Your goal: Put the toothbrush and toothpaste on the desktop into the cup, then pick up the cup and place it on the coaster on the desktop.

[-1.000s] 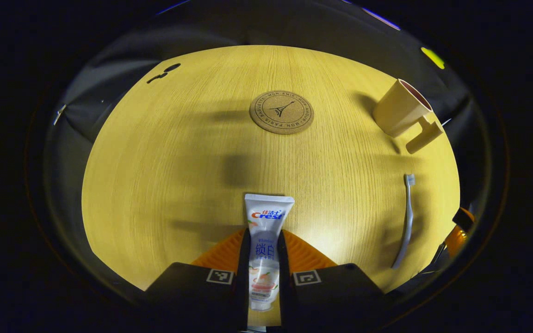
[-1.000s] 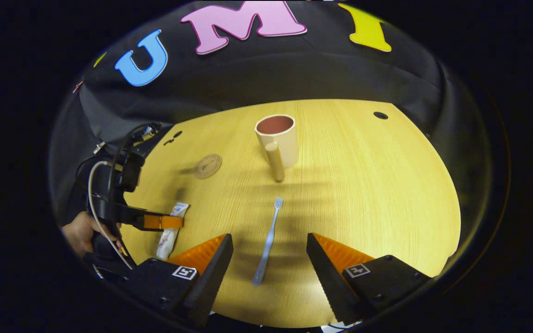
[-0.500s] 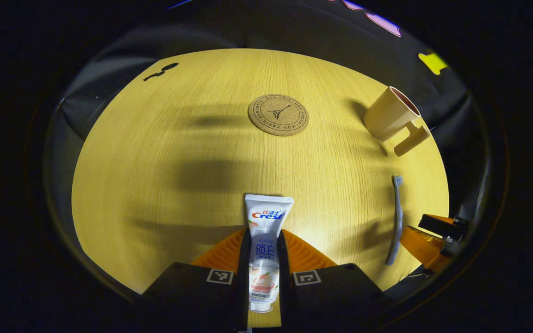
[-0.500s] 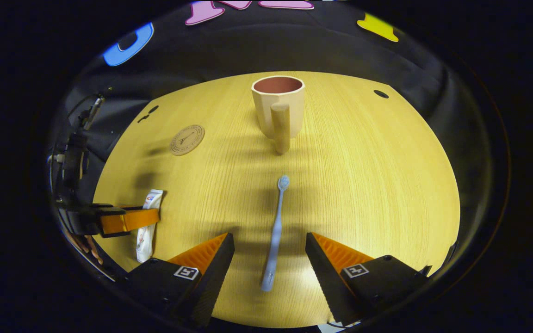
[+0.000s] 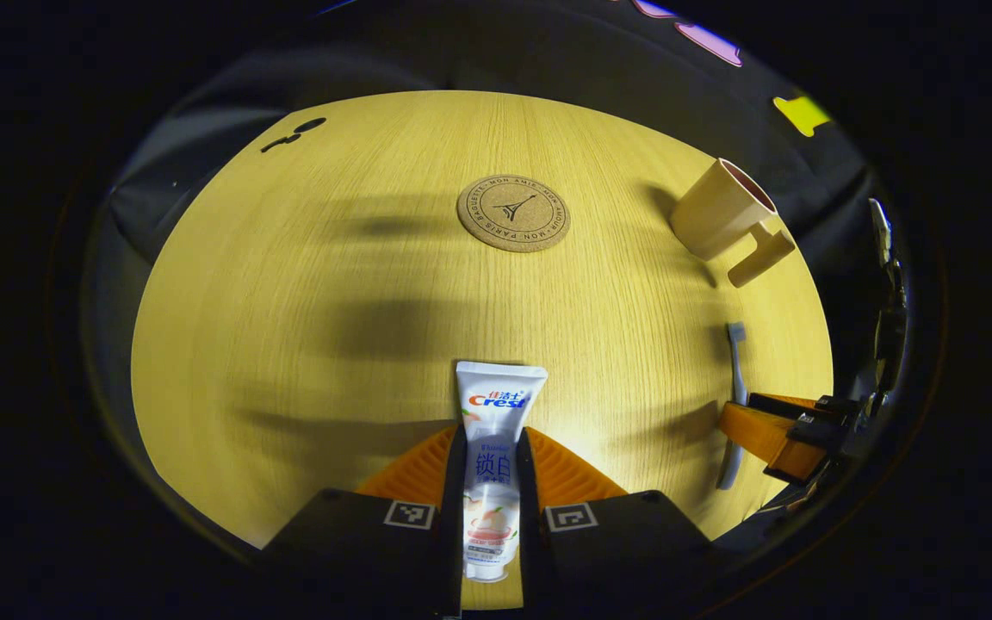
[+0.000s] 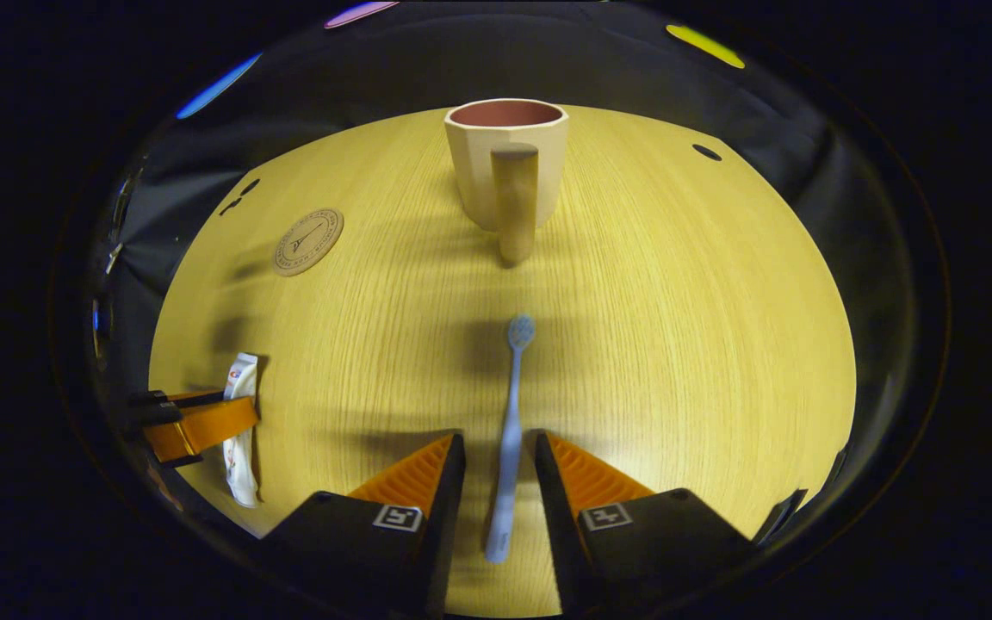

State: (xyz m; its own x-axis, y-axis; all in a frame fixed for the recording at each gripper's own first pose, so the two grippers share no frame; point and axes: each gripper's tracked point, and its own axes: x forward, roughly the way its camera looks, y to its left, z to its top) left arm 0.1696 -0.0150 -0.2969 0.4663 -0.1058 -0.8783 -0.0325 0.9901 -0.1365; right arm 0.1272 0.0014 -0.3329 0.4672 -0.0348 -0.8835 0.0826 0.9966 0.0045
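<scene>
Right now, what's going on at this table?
A person works two handheld grippers. The left gripper is shut on the white toothpaste tube. The right gripper straddles the pale blue toothbrush lying flat on the wooden desktop, narrow gaps still showing either side. The beige handled cup stands upright and empty, apart from the round cork coaster.

We've got both cams low over the desktop (image 5: 306,284), facing the back wall. Left gripper view has the cup (image 5: 717,209) upper right; right gripper view has it top centre, and both share the coaster (image 5: 513,213).
</scene>
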